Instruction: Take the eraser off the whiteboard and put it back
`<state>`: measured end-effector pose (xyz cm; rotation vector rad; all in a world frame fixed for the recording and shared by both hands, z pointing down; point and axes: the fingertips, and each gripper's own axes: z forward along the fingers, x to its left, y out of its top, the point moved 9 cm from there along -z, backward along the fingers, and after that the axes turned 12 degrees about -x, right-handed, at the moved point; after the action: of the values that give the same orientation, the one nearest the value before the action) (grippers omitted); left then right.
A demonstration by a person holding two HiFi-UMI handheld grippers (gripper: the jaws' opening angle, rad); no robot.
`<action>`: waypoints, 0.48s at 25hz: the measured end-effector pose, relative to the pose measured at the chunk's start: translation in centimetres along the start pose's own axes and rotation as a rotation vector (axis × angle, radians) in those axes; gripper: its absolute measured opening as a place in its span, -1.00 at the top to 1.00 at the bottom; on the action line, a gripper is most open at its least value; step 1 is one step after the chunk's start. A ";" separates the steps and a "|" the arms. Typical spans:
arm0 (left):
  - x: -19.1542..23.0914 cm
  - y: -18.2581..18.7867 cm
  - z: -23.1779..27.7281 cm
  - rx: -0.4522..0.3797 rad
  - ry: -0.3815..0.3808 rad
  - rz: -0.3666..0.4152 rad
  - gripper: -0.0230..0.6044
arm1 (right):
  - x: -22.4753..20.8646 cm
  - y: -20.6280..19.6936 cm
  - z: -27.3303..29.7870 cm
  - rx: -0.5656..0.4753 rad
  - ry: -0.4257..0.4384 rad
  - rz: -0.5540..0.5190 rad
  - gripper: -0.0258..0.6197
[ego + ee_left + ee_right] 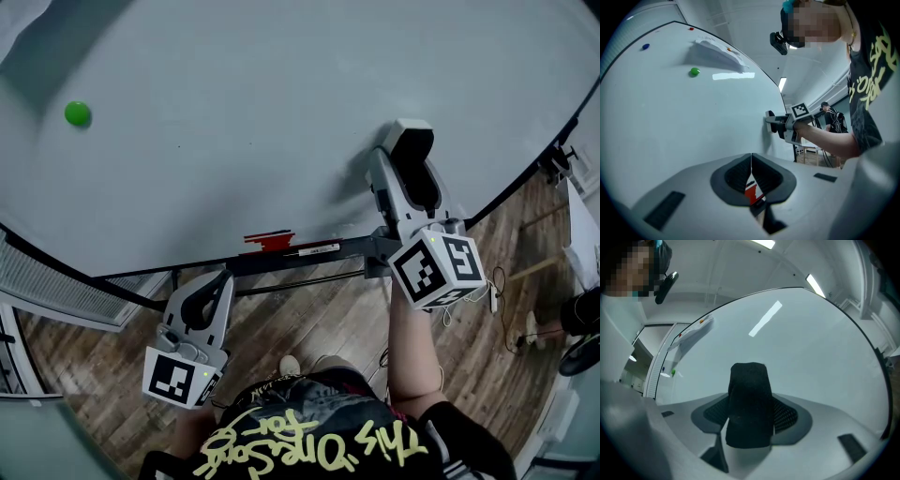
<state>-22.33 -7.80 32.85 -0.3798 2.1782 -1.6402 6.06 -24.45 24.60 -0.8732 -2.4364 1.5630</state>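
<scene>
the right gripper (409, 141) is clamped on the black eraser (749, 404), pressed near the whiteboard (234, 122). the left gripper (751, 174) has its 2 jaws together, empty. letting go before the eraser seats flat on the board could drop it.

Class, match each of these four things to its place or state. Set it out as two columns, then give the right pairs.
1. eraser
2. green magnet
3. left gripper
4. red marker

A. lies on the ledge under the board
B. jaws together, holding nothing
C. stuck by itself on the whiteboard
D. clamped in the jaws of the right gripper

Pairs: 1-D, 2-C, 3-B, 4-A
</scene>
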 end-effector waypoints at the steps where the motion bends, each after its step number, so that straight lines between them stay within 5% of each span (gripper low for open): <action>1: 0.0 0.0 0.0 0.001 0.000 -0.001 0.89 | 0.0 -0.1 0.1 0.001 0.000 -0.005 0.12; 12: 0.2 0.2 -0.3 -0.004 0.012 -0.002 0.89 | -0.1 -0.2 0.5 0.024 -0.028 -0.010 0.12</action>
<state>-22.66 -7.57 32.65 -0.3740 2.1908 -1.6432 5.83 -24.94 24.53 -0.8400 -2.4311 1.6088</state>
